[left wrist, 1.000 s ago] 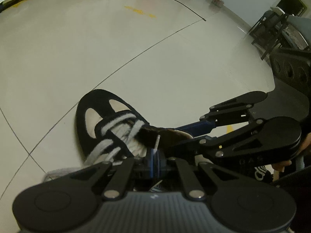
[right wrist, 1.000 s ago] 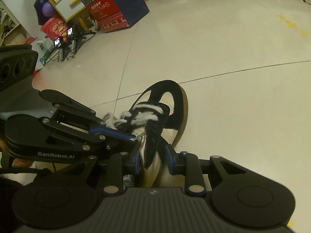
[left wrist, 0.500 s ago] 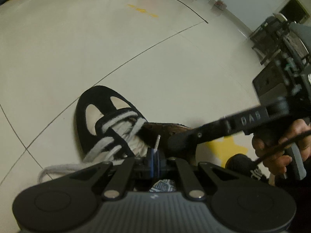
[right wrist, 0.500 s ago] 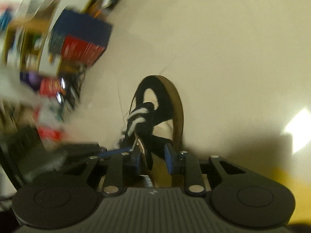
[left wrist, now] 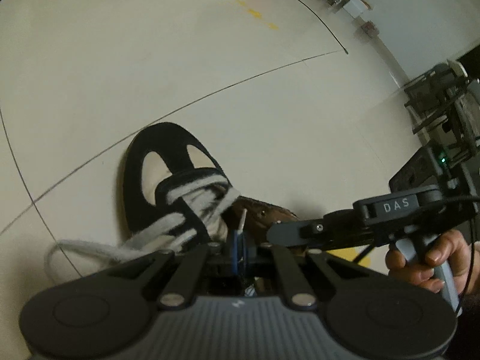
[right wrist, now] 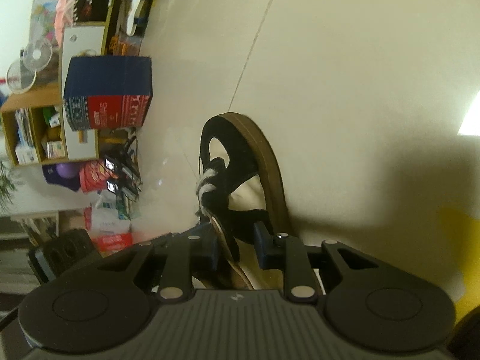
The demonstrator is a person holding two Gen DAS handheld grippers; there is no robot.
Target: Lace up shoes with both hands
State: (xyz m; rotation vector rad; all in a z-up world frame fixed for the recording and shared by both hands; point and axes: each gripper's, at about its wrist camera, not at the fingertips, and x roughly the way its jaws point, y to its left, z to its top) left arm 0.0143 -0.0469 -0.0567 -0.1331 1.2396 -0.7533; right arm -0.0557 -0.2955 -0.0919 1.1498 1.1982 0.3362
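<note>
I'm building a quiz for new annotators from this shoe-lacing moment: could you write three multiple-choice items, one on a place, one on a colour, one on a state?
1. Where does the shoe rest?
A. on a wooden table
B. on the pale tiled floor
C. on a chair

2. What colour is the lace threaded across the shoe?
A. red
B. bright green
C. whitish grey

3. How do the jaws of the left gripper stand?
A. shut on the lace tip
B. wide open, holding nothing
C. shut on a pen

Answers:
1 B: floor tiles and their seams surround the shoe in both wrist views.
2 C: pale fuzzy strands cross the black upper.
3 A: the blue pads sit pressed together with the thin pale tip sticking out between them.
</note>
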